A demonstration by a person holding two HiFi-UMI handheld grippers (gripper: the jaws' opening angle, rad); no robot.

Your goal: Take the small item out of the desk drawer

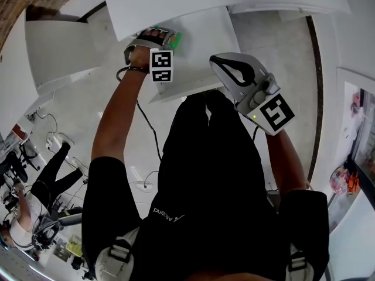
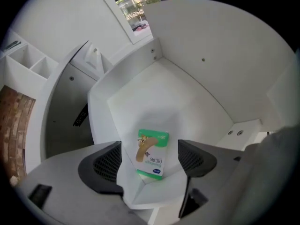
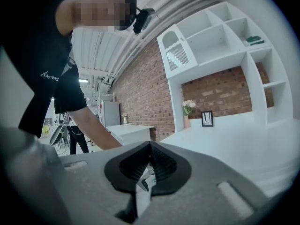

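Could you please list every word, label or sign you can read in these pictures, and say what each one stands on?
"Ascend": white print on the person's black T-shirt, legible in the head and right gripper views.
On the small green and white cardboard box in the open white drawer: lettering too blurred to read.
The black-and-white square markers on the grippers' cubes: patterns, no words.
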